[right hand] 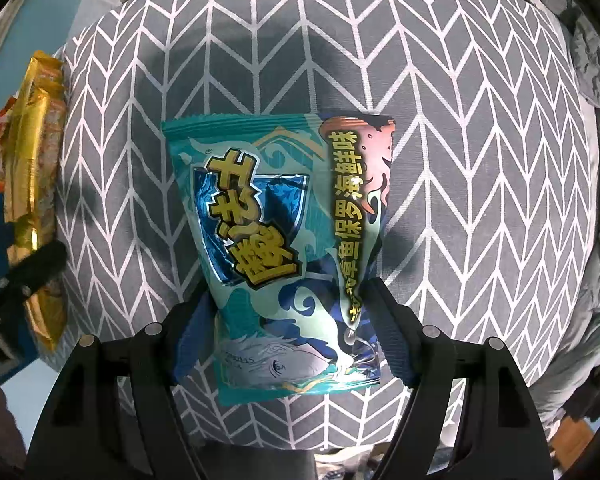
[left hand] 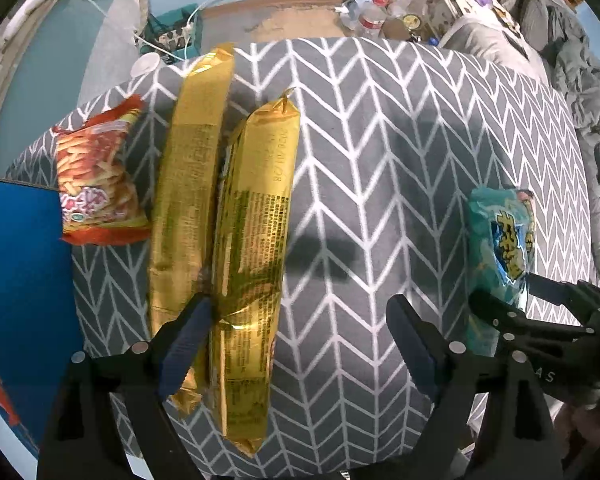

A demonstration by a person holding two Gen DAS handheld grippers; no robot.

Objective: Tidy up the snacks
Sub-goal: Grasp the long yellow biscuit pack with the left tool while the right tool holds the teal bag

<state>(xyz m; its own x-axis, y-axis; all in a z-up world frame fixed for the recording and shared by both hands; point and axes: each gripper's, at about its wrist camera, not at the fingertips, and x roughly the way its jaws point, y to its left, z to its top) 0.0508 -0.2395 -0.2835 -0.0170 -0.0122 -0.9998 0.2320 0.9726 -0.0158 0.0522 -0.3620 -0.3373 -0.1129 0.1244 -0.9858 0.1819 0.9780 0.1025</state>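
Snacks: two gold packets [left hand: 224, 240] lined beside red bag [left hand: 100, 176] | my left hand-held gripper [left hand: 300, 320] wide, empty; my right hand-held gripper [right hand: 288, 312] clamps teal bag [right hand: 284, 216] for sorting

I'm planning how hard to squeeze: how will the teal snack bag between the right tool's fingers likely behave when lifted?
The teal snack bag looks puffed and creased, so it is probably light and will dent rather than stay stiff. Its glossy film may slip between the right tool's pads. Gripped near one end, the free end will likely sag, and the contents could crush under a hard squeeze.
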